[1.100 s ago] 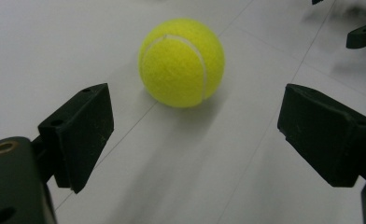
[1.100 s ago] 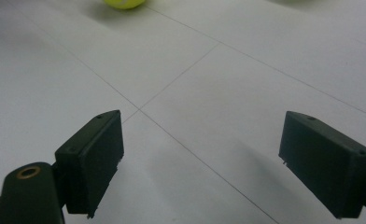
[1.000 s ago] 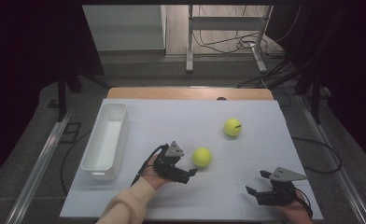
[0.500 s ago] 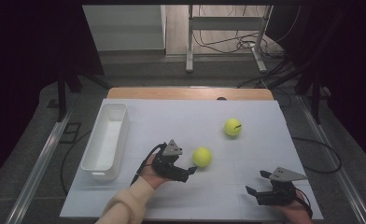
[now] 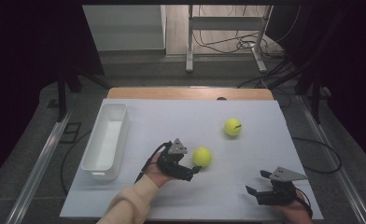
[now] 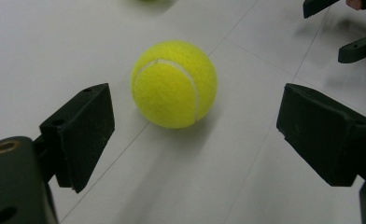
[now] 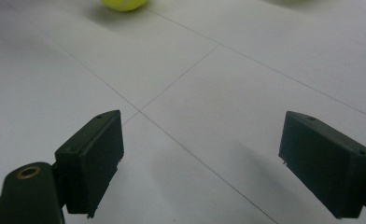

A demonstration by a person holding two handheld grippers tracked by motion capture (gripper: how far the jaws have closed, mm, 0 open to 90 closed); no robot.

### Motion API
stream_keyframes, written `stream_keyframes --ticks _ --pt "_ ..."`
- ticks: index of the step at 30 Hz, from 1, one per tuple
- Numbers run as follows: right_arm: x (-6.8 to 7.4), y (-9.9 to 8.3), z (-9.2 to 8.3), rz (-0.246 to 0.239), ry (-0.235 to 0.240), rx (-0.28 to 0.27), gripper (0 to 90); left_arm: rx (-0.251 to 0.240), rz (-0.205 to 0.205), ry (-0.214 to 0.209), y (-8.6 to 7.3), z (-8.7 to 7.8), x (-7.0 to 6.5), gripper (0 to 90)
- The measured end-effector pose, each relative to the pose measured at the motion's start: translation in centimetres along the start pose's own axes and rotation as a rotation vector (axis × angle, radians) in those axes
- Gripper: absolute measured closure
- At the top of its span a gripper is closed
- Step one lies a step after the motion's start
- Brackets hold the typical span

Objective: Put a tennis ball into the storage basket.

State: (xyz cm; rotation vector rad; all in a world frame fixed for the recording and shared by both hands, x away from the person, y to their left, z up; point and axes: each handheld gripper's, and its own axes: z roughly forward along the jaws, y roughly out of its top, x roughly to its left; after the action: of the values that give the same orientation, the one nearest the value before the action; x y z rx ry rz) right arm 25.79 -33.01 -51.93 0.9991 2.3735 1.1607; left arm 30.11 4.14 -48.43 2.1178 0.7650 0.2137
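the left claw [image 6: 190,140] is standing wide open, holding nothing, with the near tennis ball [image 6: 174,84] sitting on the white bench [image 5: 209,126] just ahead of its jaws. closing too early, a jaw is likely nudging the ball and sending it rolling away.

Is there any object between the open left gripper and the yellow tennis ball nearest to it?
No. In the left gripper view, only bare white table lies between the left gripper and the yellow felt tennis ball.

Lab: dark curtains [image 5: 27,56], floor cables [image 5: 228,44]
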Motion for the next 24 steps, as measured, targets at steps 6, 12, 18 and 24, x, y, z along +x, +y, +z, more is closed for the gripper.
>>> stream_keyframes --ticks 6,12,18,24 --pt "0.0 0.0 0.0 0.001 0.000 0.000 14.2 0.008 0.004 -0.007 0.4 0.6 0.0 12.1" --pt "0.0 0.0 0.0 0.001 0.000 0.000 14.3 0.014 0.004 -0.012 0.8 1.3 -0.1 11.7" --pt "0.0 0.0 0.0 0.001 -0.003 0.001 14.3 0.029 -0.002 -0.015 1.0 2.0 0.1 11.0" --pt "0.0 0.0 0.0 0.002 0.000 -0.001 14.3 0.043 -0.013 -0.010 1.2 2.8 0.3 10.0"
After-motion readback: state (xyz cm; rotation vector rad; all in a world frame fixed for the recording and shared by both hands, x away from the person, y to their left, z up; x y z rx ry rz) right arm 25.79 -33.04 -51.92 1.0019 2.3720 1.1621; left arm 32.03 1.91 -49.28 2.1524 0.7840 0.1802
